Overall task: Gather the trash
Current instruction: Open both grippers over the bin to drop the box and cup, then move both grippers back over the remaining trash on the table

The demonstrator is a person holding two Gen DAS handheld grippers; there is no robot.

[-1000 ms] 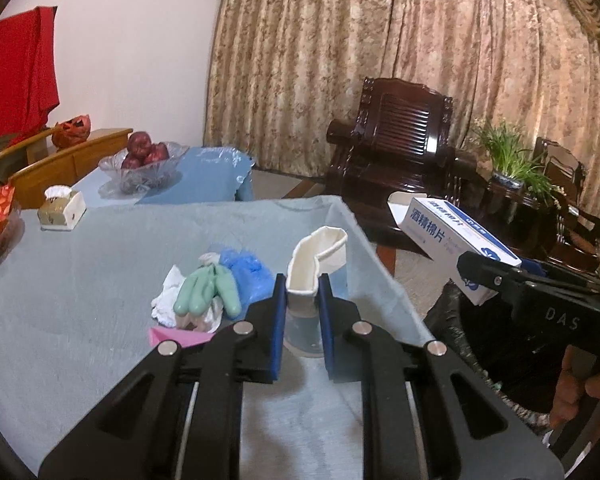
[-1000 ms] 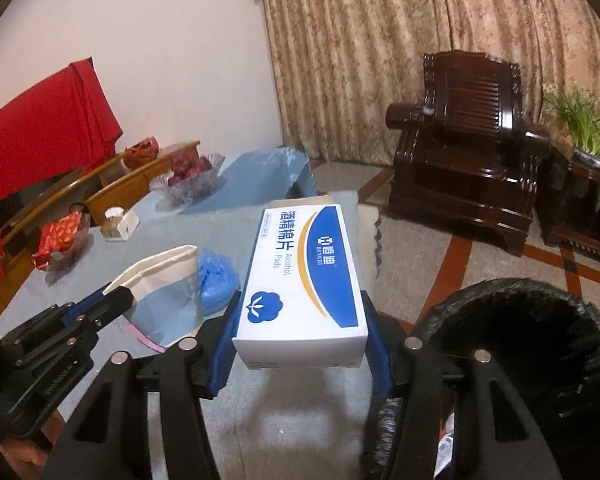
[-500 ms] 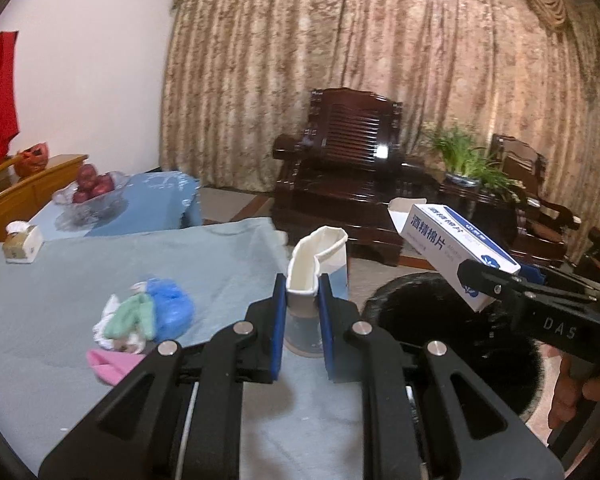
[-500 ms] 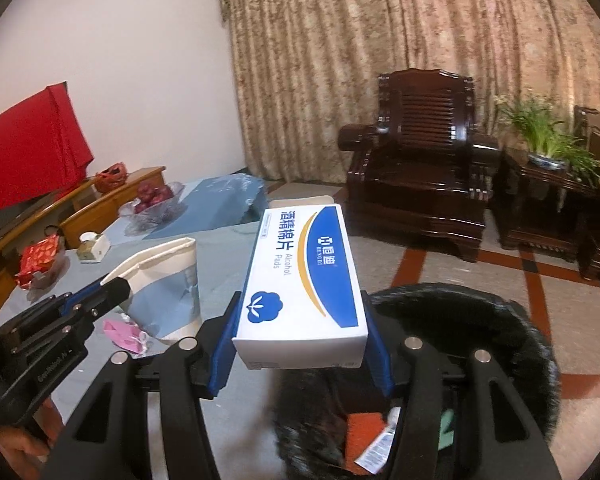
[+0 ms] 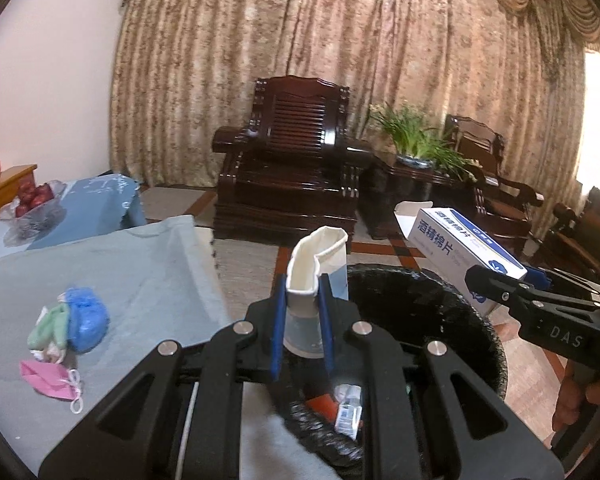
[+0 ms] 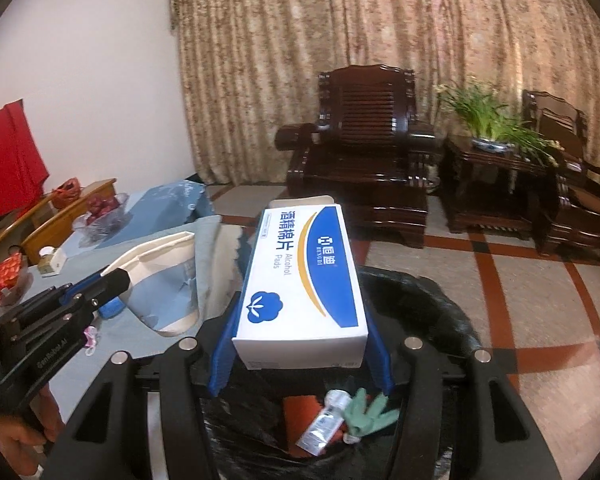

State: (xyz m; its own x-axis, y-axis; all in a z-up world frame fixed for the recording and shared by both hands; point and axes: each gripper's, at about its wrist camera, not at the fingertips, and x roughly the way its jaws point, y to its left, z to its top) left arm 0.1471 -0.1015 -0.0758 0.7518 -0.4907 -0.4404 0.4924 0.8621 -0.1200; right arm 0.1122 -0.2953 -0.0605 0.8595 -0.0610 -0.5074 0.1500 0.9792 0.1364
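The left gripper (image 5: pixel 302 332) is closed tightly around a crushed paper cup (image 5: pixel 314 280), white inside and pale blue outside. The cup is squeezed flat between the blue finger pads (image 5: pixel 277 336), so only a narrow gap is left between them. The cup is held upright at the near rim of a black-lined trash bin (image 5: pixel 452 312), just past the edge of a grey tablecloth (image 5: pixel 152 276).

The right gripper (image 6: pixel 300 344) is clamped on a blue-and-white alcohol pads box (image 6: pixel 300 280). Its fingers are spread wide to the width of the box, which is gripped by its two long sides, with its open flap at the far end. The box is held directly above the bin opening.

Inside the bin, an orange scrap (image 6: pixel 300 412), a small tube (image 6: pixel 326 420) and a green glove (image 6: pixel 370 414) can be seen below the box.

On the tablecloth, to the left of the cup, more trash is lying in a small pile: a blue crumpled item (image 5: pixel 86 318) touching a green glove (image 5: pixel 50 326), with a pink face mask (image 5: pixel 50 378) just beside them, nearer the camera. The pile lies well apart from both grippers.
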